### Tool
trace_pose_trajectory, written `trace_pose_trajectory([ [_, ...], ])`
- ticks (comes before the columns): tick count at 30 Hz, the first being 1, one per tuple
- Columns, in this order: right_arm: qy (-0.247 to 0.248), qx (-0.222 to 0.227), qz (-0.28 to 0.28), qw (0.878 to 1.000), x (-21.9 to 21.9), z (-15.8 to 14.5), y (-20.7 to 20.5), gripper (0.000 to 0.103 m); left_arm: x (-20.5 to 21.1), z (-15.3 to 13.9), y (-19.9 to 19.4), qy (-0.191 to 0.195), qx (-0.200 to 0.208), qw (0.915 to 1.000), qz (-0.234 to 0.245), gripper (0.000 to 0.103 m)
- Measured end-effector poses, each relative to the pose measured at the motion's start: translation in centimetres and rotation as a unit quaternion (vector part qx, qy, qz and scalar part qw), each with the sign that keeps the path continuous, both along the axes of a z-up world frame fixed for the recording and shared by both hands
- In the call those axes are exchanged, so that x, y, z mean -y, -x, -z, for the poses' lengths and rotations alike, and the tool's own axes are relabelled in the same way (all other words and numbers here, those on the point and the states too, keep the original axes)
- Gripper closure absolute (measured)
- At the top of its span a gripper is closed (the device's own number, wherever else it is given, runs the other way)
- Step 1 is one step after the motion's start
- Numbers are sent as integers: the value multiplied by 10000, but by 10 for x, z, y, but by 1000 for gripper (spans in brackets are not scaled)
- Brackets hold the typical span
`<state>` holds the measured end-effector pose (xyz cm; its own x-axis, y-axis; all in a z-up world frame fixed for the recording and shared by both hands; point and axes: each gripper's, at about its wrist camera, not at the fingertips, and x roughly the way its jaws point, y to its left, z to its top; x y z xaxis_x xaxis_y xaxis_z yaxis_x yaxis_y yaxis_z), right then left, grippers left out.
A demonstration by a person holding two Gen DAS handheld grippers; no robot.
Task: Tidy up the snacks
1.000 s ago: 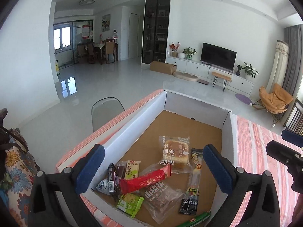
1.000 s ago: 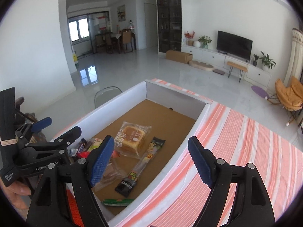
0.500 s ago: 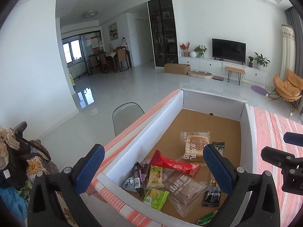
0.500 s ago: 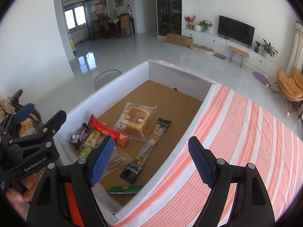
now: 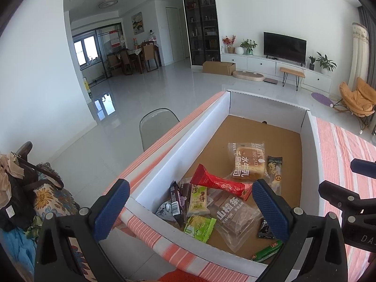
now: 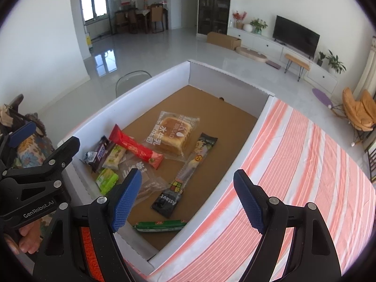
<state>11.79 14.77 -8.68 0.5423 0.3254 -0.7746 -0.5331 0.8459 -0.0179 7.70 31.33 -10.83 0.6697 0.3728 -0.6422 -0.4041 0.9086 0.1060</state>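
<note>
Both grippers hover near the box's close end with their fingers spread wide and nothing between them, the left gripper (image 5: 190,208) over the near-left corner and the right gripper (image 6: 188,196) over the near rim, likely so each can drop onto a packet. The snacks (image 6: 131,155) lie heaped in that near-left part of the box (image 6: 150,87) on the striped desk (image 6: 305,164), within reach. Beyond them the bread (image 6: 172,132) lies alone, and the far half of the cardboard floor is bare, probably room for sorting.

Red snack packet (image 5: 221,184): shifted within white box (image 5: 164,169), from 6 o'clock of bread packet (image 5: 249,162) to 8 o'clock, now angled.
</note>
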Motion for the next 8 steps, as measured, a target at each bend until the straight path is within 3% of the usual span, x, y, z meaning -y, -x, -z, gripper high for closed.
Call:
trace_pose_trajectory([
  [5,9,-40,-12,10000,-3,3,0,20,-8,5,1,248,-55,9996,-74,0],
  [8,7,-65,-28,10000,-6,5,-1,20,-7,6,2,175,-38,9998,-62,0],
])
